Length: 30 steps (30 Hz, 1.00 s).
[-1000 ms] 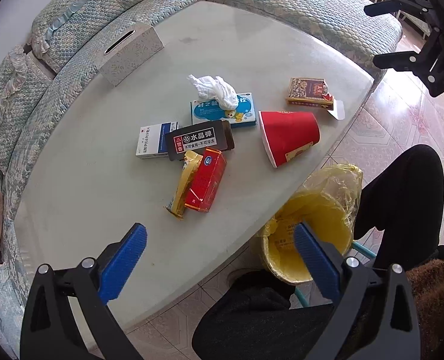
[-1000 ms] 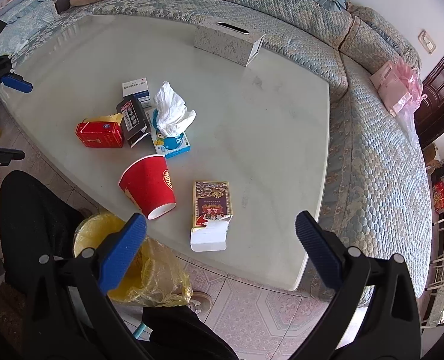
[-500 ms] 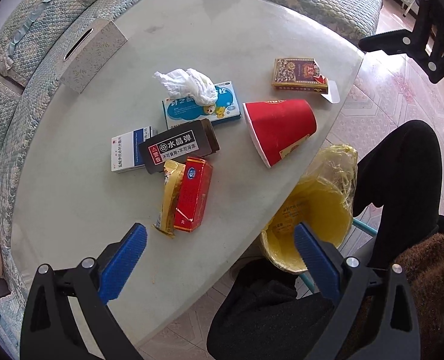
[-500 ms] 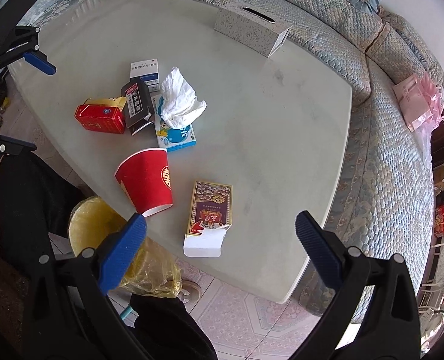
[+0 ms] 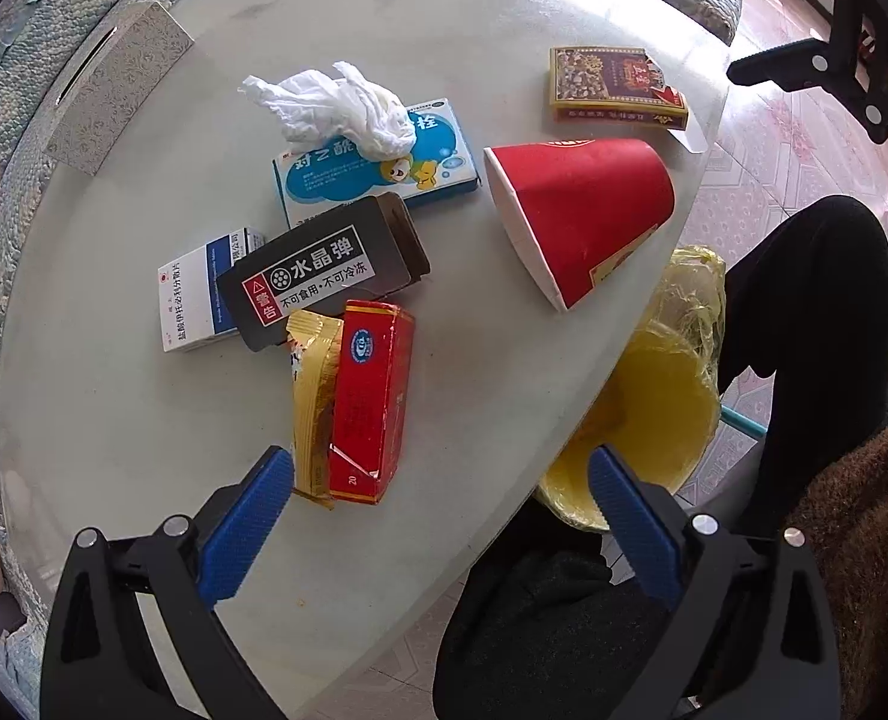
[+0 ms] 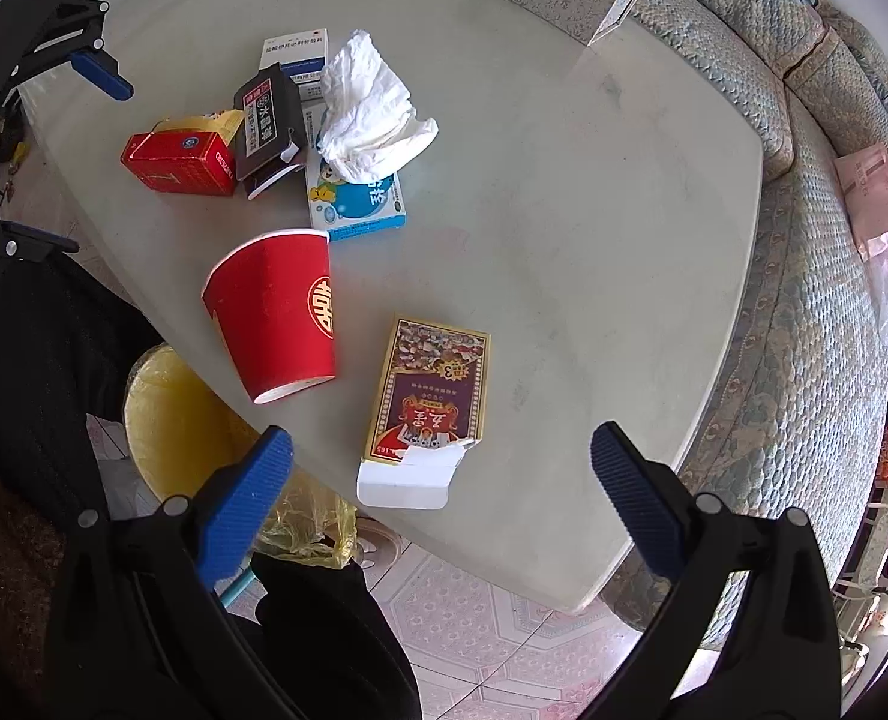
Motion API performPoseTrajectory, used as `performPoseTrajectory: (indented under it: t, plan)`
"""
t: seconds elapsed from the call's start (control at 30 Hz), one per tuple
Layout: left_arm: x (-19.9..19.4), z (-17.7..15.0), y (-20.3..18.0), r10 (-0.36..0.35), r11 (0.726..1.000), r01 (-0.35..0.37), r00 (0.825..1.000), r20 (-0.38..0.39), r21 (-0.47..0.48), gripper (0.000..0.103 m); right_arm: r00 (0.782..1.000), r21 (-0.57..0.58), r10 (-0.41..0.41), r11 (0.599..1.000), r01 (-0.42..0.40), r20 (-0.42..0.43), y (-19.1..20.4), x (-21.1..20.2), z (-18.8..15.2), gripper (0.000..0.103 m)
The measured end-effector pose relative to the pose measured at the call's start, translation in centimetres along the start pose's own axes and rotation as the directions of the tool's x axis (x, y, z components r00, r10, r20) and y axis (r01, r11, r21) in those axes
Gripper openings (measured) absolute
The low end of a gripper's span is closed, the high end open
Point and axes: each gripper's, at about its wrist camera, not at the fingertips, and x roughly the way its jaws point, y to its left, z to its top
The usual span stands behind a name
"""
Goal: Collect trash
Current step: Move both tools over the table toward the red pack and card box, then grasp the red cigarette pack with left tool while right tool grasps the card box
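Observation:
Trash lies on a pale round table (image 5: 114, 420): a red carton (image 5: 372, 402) with gold foil, a black box (image 5: 324, 276), a white-blue box (image 5: 198, 294), a blue medicine box (image 5: 378, 174) under a crumpled tissue (image 5: 336, 102), a tipped red paper cup (image 5: 582, 210) and a torn purple-gold card box (image 5: 612, 84). My left gripper (image 5: 441, 480) hangs open just short of the red carton. My right gripper (image 6: 441, 462) is open just short of the card box (image 6: 432, 390); the cup (image 6: 282, 312) lies to its left. A yellow-lined bin (image 5: 648, 420) stands below the table edge.
A grey tissue box (image 5: 108, 84) sits at the far side of the table. A patterned sofa (image 6: 804, 300) curves round the table. A person's dark-clothed legs (image 5: 804, 330) flank the bin. Tiled floor (image 6: 492, 630) shows below the table edge.
Both grippers have moved closer to the table, so the trash looks larger. The left now nears the red carton, the right nears the card box. Nothing on the table has shifted.

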Motion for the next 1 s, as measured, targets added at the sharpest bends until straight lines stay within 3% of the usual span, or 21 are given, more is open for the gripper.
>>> performPoseTrajectory:
  t: [0.57,1.0]
  plan:
    - [3.3,0.5,1.8,-0.093,0.996,0.093,0.996,0.016,0.004,0.096,0.988,-0.018,0.072,0.997,-0.075,-0.137,-0.7,6.3,0.7,0.097]
    - [5.0,0.8,3.4,-0.138,0.990,0.138,0.990,-0.004,-0.023,0.096,0.970,0.057,0.162,0.986,-0.155,-0.183,-2.4,10.1,1.9,0.097]
